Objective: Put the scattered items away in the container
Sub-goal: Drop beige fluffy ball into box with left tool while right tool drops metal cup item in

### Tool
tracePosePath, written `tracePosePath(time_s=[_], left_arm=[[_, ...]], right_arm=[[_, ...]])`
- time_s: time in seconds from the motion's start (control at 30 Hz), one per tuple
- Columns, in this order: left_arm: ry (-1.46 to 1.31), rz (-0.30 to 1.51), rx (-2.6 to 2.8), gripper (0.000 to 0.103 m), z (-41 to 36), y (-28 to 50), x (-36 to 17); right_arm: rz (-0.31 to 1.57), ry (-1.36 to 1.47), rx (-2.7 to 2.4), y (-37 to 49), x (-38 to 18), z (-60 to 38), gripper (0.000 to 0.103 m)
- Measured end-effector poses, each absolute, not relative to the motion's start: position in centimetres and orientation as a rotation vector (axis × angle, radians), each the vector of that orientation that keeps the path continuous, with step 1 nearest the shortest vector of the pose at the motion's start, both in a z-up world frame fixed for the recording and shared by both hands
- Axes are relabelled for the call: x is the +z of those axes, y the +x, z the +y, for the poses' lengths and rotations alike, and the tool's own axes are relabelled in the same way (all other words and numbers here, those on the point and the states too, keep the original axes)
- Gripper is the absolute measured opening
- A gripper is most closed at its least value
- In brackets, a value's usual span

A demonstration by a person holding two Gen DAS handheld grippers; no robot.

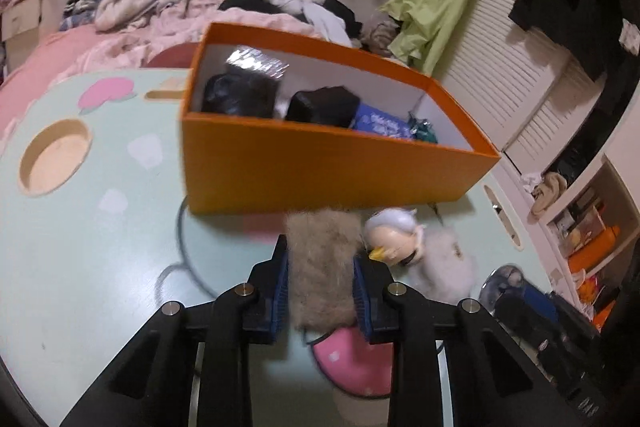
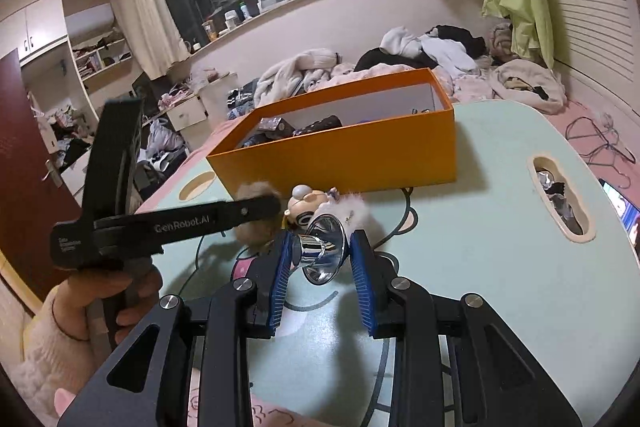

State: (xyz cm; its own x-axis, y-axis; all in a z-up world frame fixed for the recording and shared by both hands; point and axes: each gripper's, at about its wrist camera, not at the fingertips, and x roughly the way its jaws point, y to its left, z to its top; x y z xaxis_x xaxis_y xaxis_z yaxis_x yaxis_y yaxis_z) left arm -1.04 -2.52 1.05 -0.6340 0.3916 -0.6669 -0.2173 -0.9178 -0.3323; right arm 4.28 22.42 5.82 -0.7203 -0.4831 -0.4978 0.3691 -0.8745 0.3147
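Note:
An open orange box (image 1: 320,167) stands on the mint table (image 1: 100,247) and holds several dark items and a blue packet (image 1: 380,125). My left gripper (image 1: 320,263) is shut on a beige furry item (image 1: 320,267), held just in front of the box. A small doll with a white fluffy body (image 1: 416,247) lies to its right. In the right wrist view my right gripper (image 2: 324,247) is shut on a shiny metal cone (image 2: 322,253), near the doll (image 2: 316,205) and the box (image 2: 340,155). The left gripper (image 2: 256,211) reaches in from the left.
The table has a round hole (image 1: 54,159) at the left and an oval slot (image 2: 560,199) at the right. A dark cable (image 1: 184,251) lies across the table. Clothes are piled on the bed (image 2: 420,55) behind. Shelves (image 1: 592,227) stand at the right.

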Motion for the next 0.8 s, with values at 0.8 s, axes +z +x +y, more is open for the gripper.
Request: tracePosePath(time_s=[0.8], left_arm=[[-0.803, -0.163, 2.670, 0.028, -1.8, -4.3, 10.2]], right_arm=[[-0.205, 0.688, -2.656, -3.4, 12.3, 21.1, 0.032]])
